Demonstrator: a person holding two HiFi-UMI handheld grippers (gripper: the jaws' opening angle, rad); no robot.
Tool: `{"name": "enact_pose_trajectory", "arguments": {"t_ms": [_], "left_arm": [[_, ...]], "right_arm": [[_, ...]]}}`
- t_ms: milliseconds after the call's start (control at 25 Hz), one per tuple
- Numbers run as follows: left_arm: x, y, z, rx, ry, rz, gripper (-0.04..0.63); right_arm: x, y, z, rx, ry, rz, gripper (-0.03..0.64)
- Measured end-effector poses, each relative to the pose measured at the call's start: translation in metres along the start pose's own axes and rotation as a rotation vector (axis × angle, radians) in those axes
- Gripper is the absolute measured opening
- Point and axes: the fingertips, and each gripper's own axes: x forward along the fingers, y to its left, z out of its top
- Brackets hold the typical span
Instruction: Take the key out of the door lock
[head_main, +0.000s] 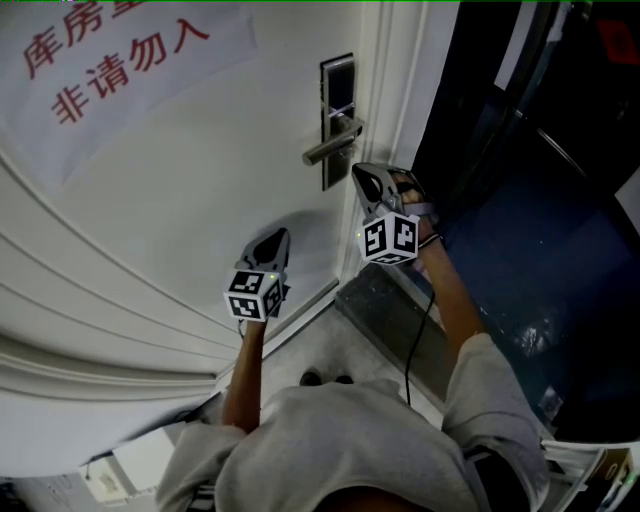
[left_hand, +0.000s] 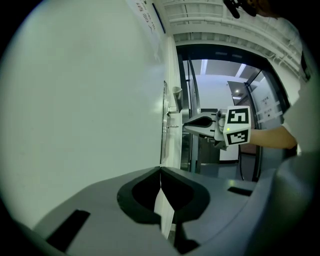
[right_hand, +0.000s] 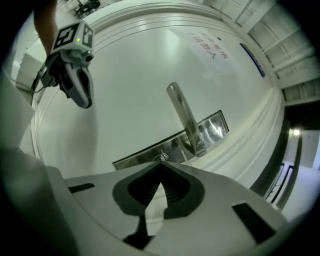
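- Left tool (head_main: 277, 238): jaws together, nothing between them. It is held level just off the door (head_main: 200, 180), low and towards the hinge side, well apart from the lock. It has no visible part in the task.
- Right tool (right_hand: 161, 162): jaws fully together, tips at the lower end of the lock plate (right_hand: 216, 126), below the lever handle (right_hand: 182, 112).
- Key (left_hand: 172, 126): judged to be the small metal stub that juts from the plate beneath the handle, near the door's opening edge. It is seated in the lock, not yet withdrawn.
- Grip on key: unconfirmed. The closed tips sit at the stub, but no view shows whether they pinch it.
- Done: the right tool is at the keyhole.
- Left: secure the key and draw it straight out, clear of the plate.
- Paper notice (head_main: 110, 60): red characters, upper door, not involved.
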Motion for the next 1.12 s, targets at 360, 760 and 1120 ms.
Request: {"name": "enact_pose_trajectory", "arguments": {"t_ms": [360, 760, 1120], "left_arm": [[0.000, 0.003, -0.007, -0.005, 0.014, 0.000, 0.018], [-0.001, 0.005, -0.010, -0.012, 0.023, 0.001, 0.018], [-0.003, 0.010, -0.009, -0.014, 0.020, 0.009, 0.018]], "right_arm": [[0.011, 0.002, -0.011, -0.295, 0.085, -0.020, 0.025], [0.030, 0.004, -0.015, -0.286, 0.127, -0.020, 0.149], [0.049, 0.004, -0.016, -0.333, 0.134, -0.042, 0.102]]}}
